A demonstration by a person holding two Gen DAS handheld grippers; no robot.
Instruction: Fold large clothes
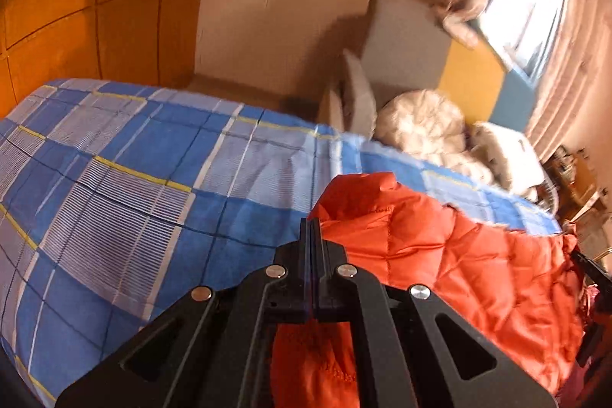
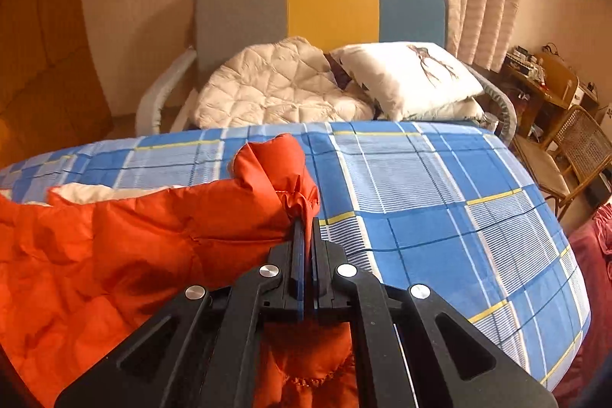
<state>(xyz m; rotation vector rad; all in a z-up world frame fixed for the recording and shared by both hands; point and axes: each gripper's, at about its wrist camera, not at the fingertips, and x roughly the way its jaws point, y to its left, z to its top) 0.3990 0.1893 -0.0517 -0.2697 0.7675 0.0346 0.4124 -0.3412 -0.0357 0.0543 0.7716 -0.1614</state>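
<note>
On the blue plaid bed (image 1: 160, 155) | your left gripper (image 1: 314, 228) is clamped on the orange quilted jacket (image 1: 451, 255), which spreads to its right | your right gripper (image 2: 305, 228) is clamped on a bunched end, jacket spreading to its left | long axis runs between your grippers, each nearest its own end.

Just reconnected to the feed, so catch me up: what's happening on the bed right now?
A person is folding an orange quilted jacket on the blue plaid bedsheet. Both grippers are shut on it: the left gripper pinches one edge, the right gripper pinches a bunched corner. Fabric hangs down behind both sets of fingers, so those ends appear lifted. A white lining shows at the far edge. The fold does not look finished.
</note>
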